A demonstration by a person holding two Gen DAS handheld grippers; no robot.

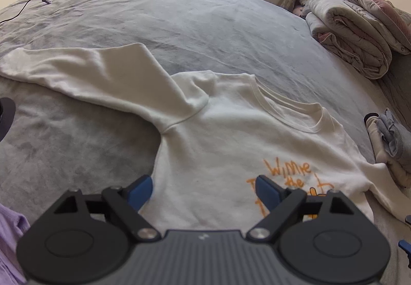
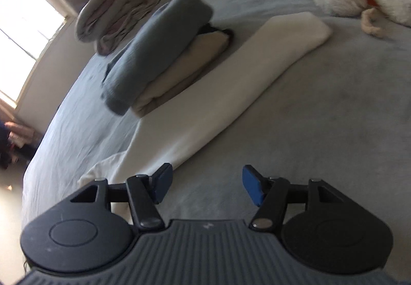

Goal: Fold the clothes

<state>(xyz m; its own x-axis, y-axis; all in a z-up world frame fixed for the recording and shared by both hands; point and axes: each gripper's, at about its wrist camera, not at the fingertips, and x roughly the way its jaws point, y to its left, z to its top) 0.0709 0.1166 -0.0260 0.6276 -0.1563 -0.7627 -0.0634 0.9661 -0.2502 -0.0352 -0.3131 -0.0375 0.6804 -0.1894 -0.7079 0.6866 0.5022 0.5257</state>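
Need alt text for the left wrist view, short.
A white long-sleeved sweatshirt with orange lettering lies face up on a grey bedspread, one sleeve stretched out to the left. The left gripper hovers open over its lower body, holding nothing. Folded quilts sit at the far right.

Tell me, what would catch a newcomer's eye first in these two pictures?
A white sweatshirt with orange scribbled lettering lies spread face up on the grey bed cover, just ahead of the left gripper, whose jaws stand open. In the right wrist view, a stack of folded clothes lies beside the sweatshirt's long sleeve, and a rolled quilt lies near the window.
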